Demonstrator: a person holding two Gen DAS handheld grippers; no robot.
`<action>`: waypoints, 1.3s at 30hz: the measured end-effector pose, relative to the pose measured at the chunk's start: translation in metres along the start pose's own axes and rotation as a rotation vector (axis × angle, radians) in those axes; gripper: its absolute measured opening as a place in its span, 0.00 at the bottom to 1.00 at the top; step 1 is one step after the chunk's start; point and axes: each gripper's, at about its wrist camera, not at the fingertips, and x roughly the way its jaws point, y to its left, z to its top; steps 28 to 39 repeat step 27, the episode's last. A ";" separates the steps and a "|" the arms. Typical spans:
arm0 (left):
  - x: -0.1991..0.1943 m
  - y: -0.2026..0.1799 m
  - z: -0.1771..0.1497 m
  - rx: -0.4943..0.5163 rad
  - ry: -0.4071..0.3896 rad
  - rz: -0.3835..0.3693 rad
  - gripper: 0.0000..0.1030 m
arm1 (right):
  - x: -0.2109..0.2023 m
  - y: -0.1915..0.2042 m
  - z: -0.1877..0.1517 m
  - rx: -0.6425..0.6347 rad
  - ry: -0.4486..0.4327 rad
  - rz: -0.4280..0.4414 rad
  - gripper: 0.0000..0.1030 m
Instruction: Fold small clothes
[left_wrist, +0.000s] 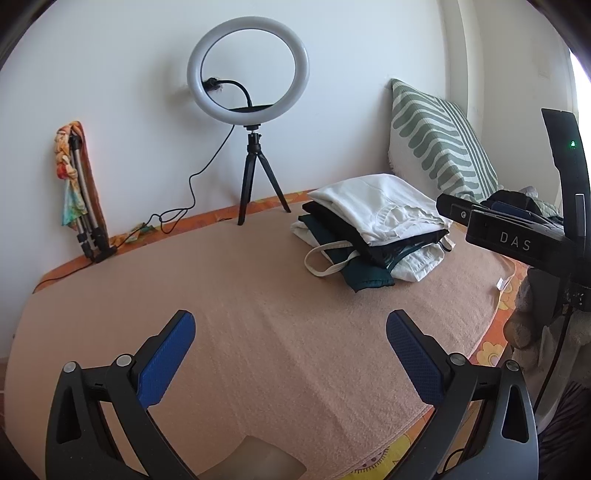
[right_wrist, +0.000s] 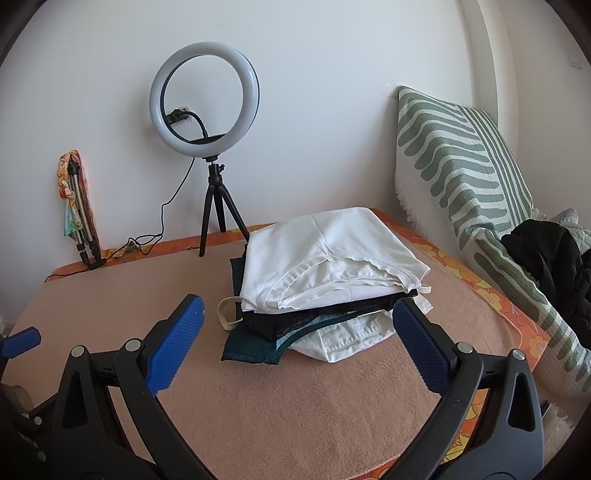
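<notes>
A stack of folded clothes (left_wrist: 373, 232) (right_wrist: 328, 273) lies on the peach blanket (left_wrist: 240, 314) (right_wrist: 295, 398), a white garment (right_wrist: 321, 251) on top, black and dark teal pieces under it, another white one at the bottom. My left gripper (left_wrist: 291, 332) hovers open over bare blanket, well short and left of the stack. My right gripper (right_wrist: 299, 328) is open just in front of the stack, its blue pads either side of the lower layers, nothing held. In the left wrist view the right gripper's black body (left_wrist: 517, 236) shows at the right edge.
A ring light on a black tripod (left_wrist: 251, 110) (right_wrist: 207, 122) stands at the back by the white wall, its cable trailing left. A folded tripod wrapped in a colourful cloth (left_wrist: 79, 184) leans on the wall. A green-striped pillow (right_wrist: 461, 184) and dark clothing (right_wrist: 554, 266) lie to the right.
</notes>
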 end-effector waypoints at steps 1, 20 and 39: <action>0.000 0.000 0.000 0.000 0.000 -0.001 1.00 | 0.000 0.000 0.000 0.002 0.001 0.001 1.00; -0.001 0.000 0.000 0.001 -0.001 0.006 1.00 | -0.003 0.002 -0.003 0.010 0.002 0.004 1.00; -0.003 0.001 0.000 0.002 -0.006 0.000 1.00 | -0.002 0.003 -0.002 0.010 0.001 0.008 1.00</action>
